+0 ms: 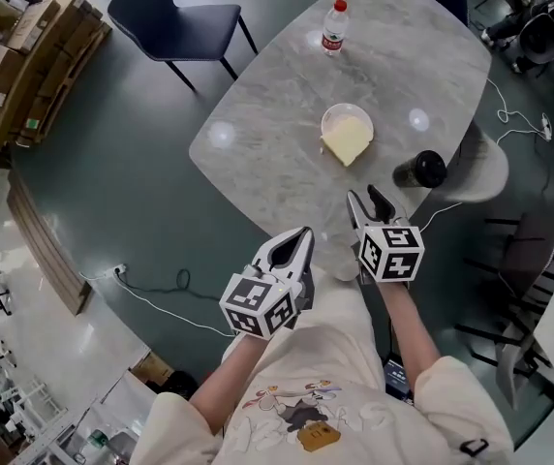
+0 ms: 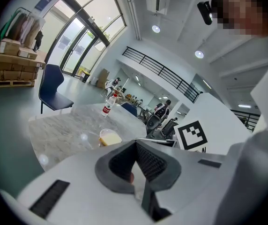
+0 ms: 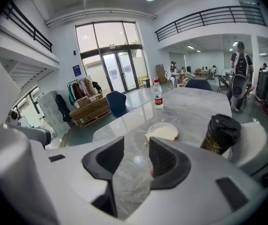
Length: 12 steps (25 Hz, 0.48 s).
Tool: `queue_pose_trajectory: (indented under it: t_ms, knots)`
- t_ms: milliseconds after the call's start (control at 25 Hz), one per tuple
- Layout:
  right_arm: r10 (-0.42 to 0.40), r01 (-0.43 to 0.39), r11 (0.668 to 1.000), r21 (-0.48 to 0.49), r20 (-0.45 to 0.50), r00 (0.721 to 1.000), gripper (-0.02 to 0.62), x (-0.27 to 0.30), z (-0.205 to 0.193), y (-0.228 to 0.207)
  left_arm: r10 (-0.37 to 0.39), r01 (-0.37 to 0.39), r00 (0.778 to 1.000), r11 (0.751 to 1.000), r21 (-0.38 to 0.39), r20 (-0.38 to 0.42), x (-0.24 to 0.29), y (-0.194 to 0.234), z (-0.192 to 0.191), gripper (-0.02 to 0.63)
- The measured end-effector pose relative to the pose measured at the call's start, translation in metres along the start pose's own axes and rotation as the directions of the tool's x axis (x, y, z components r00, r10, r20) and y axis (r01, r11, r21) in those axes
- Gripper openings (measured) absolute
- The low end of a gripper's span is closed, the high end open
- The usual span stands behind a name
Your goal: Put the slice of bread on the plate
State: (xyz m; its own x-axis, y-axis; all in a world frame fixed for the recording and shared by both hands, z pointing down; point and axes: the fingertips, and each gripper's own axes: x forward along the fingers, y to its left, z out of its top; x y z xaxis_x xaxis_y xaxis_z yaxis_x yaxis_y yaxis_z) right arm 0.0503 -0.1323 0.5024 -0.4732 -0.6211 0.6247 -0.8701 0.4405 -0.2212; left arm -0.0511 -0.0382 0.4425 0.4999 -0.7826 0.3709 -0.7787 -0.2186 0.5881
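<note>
Bread (image 1: 347,139) is seen lying on the plate (image 1: 340,111), one corner overlapping the rim, near the middle of the table (image 1: 258,134), between a bottle (image 1: 333,27) and a dark cup (image 1: 420,170). Both grippers are held at the table's near edge, well apart from the plate. The left gripper (image 1: 303,233) is closed on nothing, tips meeting, and the right gripper (image 1: 365,196) is narrowly parted and empty.
</note>
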Motion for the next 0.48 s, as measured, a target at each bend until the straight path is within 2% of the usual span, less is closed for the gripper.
queue_pose_trajectory:
  t_ms: [80,240,360,480]
  knots:
    - [-0.04,0.04,0.999,-0.013,0.023,0.999,0.117,-0.018,-0.004,0.007,-0.008,0.008,1.0,1.0,0.002,-0.008,-0.015,-0.001,-0.004,0.009]
    - [-0.137,0.145,0.987,-0.064,0.111,0.984,0.016,-0.059,-0.006,0.033,-0.009,0.008,0.999,1.0,-0.012,-0.048,-0.049,0.004,-0.022,0.009]
    - [-0.142,0.157,0.985,-0.07,0.182,0.973,0.006,-0.081,0.001,0.059,-0.031,0.03,0.998,0.999,-0.013,-0.059,-0.068,0.009,-0.031,0.009]
    - [-0.123,0.142,0.987,-0.077,0.205,0.971,0.006,-0.098,-0.001,0.076,-0.044,0.043,0.996,0.999,-0.015,-0.077,-0.075,0.008,-0.041,0.009]
